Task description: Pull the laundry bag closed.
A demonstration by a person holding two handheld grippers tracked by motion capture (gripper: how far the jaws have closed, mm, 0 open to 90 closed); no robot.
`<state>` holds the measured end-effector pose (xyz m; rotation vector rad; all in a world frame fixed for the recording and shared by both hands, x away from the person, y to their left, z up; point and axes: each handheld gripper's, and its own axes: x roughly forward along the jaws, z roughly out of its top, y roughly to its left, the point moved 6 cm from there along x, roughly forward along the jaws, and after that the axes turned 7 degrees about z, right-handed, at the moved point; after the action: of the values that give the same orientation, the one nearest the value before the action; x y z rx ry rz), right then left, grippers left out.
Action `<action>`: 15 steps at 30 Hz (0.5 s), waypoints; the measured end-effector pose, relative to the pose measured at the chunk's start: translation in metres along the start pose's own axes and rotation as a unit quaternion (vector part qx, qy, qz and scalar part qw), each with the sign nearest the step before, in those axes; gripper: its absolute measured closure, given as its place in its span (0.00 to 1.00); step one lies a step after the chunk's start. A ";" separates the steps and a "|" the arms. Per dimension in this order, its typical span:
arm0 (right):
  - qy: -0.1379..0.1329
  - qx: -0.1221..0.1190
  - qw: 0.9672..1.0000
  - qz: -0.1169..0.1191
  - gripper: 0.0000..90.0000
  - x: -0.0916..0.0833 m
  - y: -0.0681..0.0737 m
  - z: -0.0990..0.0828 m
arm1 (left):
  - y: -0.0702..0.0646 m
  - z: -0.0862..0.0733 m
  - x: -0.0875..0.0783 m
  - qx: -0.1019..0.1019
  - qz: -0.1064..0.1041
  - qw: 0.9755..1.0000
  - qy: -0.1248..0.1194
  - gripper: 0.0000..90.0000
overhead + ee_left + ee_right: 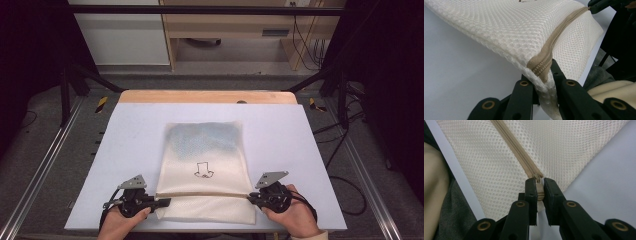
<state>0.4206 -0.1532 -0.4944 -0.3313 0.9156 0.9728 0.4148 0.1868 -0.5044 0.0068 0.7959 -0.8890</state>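
Both my hands enter low in the high view, left gripper [159, 202] and right gripper [251, 198] flanking the mesh bag [204, 167] on the pale table [130, 135]. Left gripper view: jaws clamp the bag's zipper end [540, 68]. Right gripper view: jaws pinch the zipper pull [539, 190].

Soft mesh on a matt table

The mesh laundry bag [204, 165] is cream open-weave cloth with a tan woven zipper tape [559, 33]; the pale table [125, 150] looks smooth and matt, its 12 o'clock edge bare wood; gripper jaws are matt black plastic.
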 end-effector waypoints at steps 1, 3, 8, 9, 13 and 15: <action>-0.001 0.000 1.000 -0.001 0.91 0.000 0.000 0.000 | 0.000 0.000 0.000 0.000 0.000 1.000 -0.002 0.93; -0.003 -0.002 1.000 0.000 0.91 -0.001 -0.001 0.000 | -0.001 0.000 0.000 -0.001 -0.001 1.000 0.000 0.93; -0.005 0.004 1.000 0.003 0.91 -0.002 -0.001 -0.001 | 0.000 0.000 0.000 -0.002 -0.004 1.000 0.001 0.92; -0.004 0.003 1.000 0.004 0.91 -0.002 -0.001 -0.001 | 0.000 0.000 0.000 -0.002 -0.003 1.000 0.001 0.92; -0.004 -0.003 1.000 0.002 0.89 -0.001 -0.001 0.000 | -0.001 0.001 -0.003 -0.001 0.004 1.000 -0.003 0.83; -0.017 0.005 1.000 -0.009 0.76 -0.003 -0.001 0.003 | -0.002 0.003 -0.006 0.002 0.022 1.000 -0.009 0.64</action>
<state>0.4222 -0.1541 -0.4903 -0.3140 0.8856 0.9553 0.4130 0.1886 -0.4982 0.0190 0.7741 -0.8469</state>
